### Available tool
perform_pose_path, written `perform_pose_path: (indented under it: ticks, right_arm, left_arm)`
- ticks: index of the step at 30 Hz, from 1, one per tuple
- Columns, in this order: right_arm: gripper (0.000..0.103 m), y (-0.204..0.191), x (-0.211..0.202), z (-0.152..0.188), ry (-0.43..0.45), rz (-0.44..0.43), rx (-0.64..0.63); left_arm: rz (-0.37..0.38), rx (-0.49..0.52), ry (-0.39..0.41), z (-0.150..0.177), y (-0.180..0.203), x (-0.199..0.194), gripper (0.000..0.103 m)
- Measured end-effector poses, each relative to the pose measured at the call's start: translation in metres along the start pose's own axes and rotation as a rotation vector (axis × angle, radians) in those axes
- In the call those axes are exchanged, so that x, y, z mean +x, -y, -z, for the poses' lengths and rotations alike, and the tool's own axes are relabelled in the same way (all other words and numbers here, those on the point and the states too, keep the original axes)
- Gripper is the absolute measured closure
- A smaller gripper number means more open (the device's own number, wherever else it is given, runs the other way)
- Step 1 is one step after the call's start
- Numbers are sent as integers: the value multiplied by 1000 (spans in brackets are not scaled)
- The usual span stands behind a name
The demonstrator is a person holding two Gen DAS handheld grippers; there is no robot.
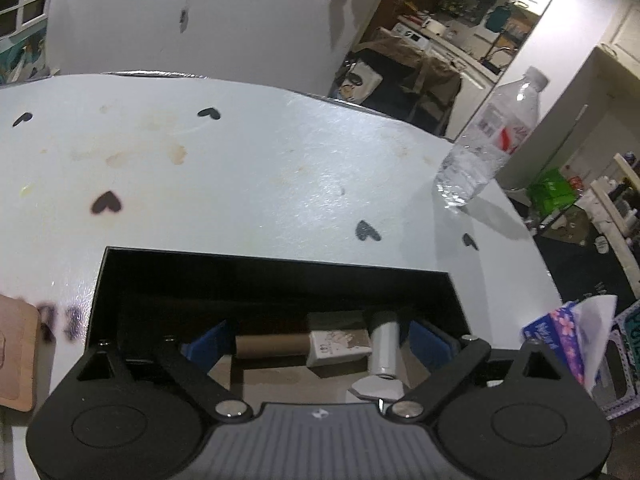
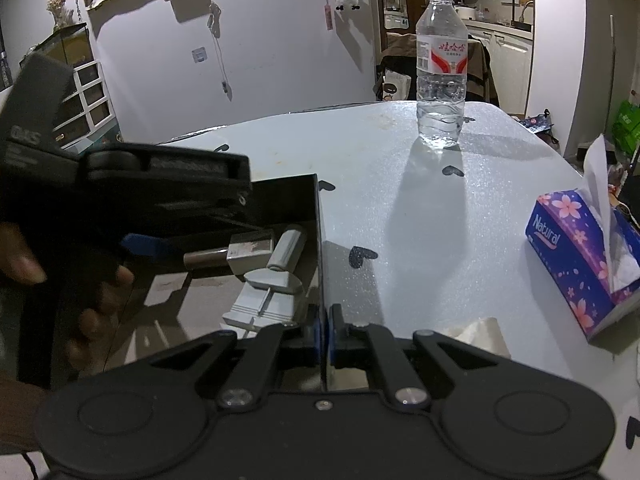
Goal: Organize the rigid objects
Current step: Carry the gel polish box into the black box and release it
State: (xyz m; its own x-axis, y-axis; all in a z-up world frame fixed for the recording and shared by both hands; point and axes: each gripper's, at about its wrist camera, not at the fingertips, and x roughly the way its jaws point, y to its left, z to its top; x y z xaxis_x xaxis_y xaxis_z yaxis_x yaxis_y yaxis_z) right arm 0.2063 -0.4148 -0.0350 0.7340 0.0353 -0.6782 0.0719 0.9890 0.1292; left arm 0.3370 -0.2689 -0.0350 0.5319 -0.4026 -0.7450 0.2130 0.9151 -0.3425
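A black open box point(image 1: 276, 276) stands on the white table point(image 1: 240, 160). Inside it lie a brown tube point(image 1: 272, 346), a small white carton point(image 1: 338, 346), a grey cylinder point(image 1: 384, 346) and a flat grey piece point(image 1: 378, 388). My left gripper point(image 1: 320, 344) reaches down into the box, open, its blue pads wide on either side of these items and pressing on none. In the right wrist view my right gripper point(image 2: 325, 334) is shut on the thin right wall of the box point(image 2: 318, 240). A ribbed grey block point(image 2: 264, 308) lies just inside that wall.
A clear water bottle point(image 2: 440, 72) stands upright at the far right of the table. A purple tissue box point(image 2: 580, 260) and a crumpled tissue point(image 2: 480, 332) lie right of the black box. A wooden board point(image 1: 16, 352) lies left of the black box. A hand point(image 2: 100, 312) holds the left gripper.
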Motion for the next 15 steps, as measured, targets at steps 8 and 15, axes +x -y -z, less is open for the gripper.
perform_pose_path:
  ticks: [8, 15]
  right_arm:
    - [98, 1, 1, 0, -2, -3, 8]
    - [98, 1, 1, -1, -4, 1, 15]
  left_arm:
    - [36, 75, 32, 5, 15, -31, 0]
    - [63, 140, 73, 16, 16, -63, 0]
